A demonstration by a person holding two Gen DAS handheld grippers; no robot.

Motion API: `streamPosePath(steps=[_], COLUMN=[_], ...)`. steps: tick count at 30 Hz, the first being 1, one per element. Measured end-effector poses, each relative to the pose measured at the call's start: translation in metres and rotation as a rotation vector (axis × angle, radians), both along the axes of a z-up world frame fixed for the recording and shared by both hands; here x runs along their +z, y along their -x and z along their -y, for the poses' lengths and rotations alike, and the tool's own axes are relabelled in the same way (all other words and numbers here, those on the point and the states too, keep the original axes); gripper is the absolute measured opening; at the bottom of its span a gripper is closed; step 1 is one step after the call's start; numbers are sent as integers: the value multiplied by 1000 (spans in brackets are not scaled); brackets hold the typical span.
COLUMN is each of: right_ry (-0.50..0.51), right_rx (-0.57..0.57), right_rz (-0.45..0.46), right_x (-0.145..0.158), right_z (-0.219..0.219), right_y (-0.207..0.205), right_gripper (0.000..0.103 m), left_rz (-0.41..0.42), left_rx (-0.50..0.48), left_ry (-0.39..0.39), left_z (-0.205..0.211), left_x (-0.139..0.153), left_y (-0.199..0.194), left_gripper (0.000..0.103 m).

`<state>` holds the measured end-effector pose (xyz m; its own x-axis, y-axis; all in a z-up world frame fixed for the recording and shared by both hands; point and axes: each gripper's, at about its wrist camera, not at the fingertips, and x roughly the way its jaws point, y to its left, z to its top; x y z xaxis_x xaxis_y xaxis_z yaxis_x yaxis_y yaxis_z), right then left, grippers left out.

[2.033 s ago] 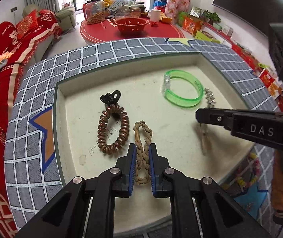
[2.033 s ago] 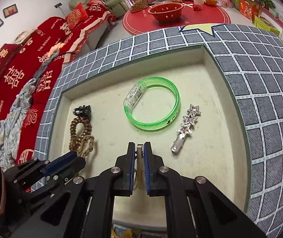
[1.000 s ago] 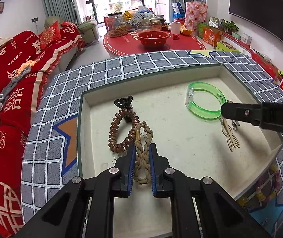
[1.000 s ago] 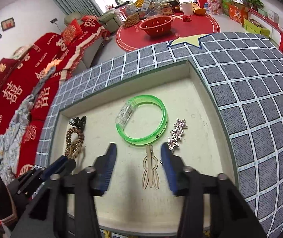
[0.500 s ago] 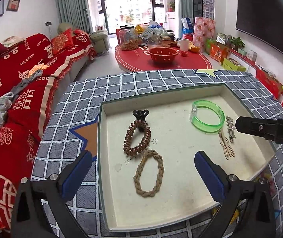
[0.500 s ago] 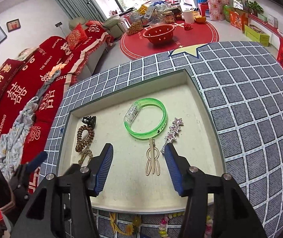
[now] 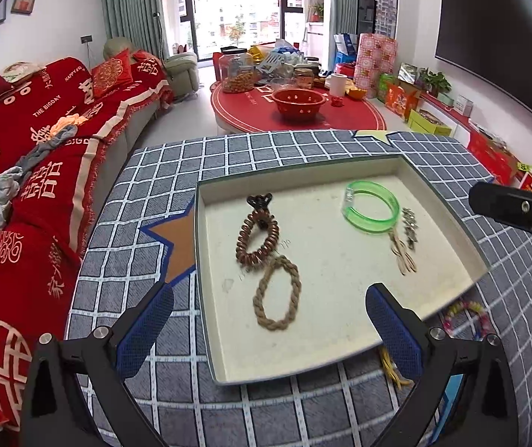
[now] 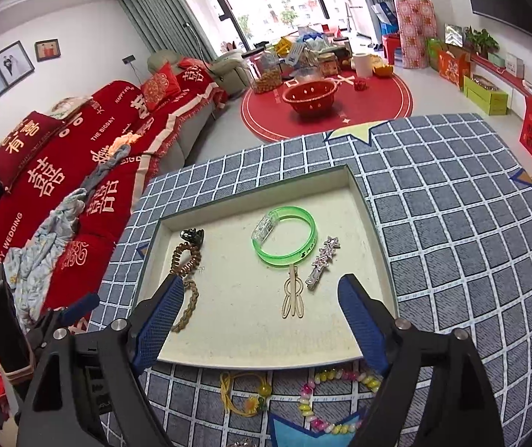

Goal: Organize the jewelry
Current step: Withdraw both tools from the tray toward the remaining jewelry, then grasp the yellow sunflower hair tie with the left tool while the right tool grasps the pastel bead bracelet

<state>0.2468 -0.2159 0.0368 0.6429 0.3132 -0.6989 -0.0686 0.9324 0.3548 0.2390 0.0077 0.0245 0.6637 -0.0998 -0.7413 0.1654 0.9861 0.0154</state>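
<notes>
Both grippers lifted back from tray (image 7: pixel 448 223) | left gripper (image 7: pixel 269 327), right gripper (image 8: pixel 260 313) jaws open, empty | next: approach beaded bracelet (image 8: pixel 325 398) low, centered.

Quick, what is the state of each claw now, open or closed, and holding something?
Left claw: open, holding nothing; the braided rope bracelet lies in the tray.
Right claw: open, holding nothing.

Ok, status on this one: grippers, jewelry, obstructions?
Left gripper open, empty. Right gripper open, empty. Braided bracelet and wooden clip lie in tray. Nothing blocking.
</notes>
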Motion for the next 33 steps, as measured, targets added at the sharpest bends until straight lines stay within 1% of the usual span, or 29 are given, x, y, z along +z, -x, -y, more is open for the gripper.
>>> streamPosePath(steps=[5,10,12,14,16,23,28,33], right_ry=[15,37,45,28,16,57,83,91], right_rx=[-8,-23,-24,-22,-29,-66,-90,-99], right_rz=[37,38,18,-19,-37,-112,-164,-204], right_x=[8,11,10,5,0,-29,-49,-66], right_z=[5,14,18,26,32,52,61,67], right_y=[22,41,48,54,59,72,74,72], right_gripper=[88,88,88,88,88,88,88,88], left_rz=[6,0,-11,-30,-54,-121,-169,-186], left_rx=[-40,-61,-61,-60,-55,-20,38,77], left_ry=[34,56,63,71,75,83,120,112], left_z=[4,12,14,17,20,31,33,38], left_x=[5,4,1,-5,-12,-36,-51,-60], left_y=[24,47,52,57,60,63,55,51], left_gripper=[103,103,103,103,103,103,103,103])
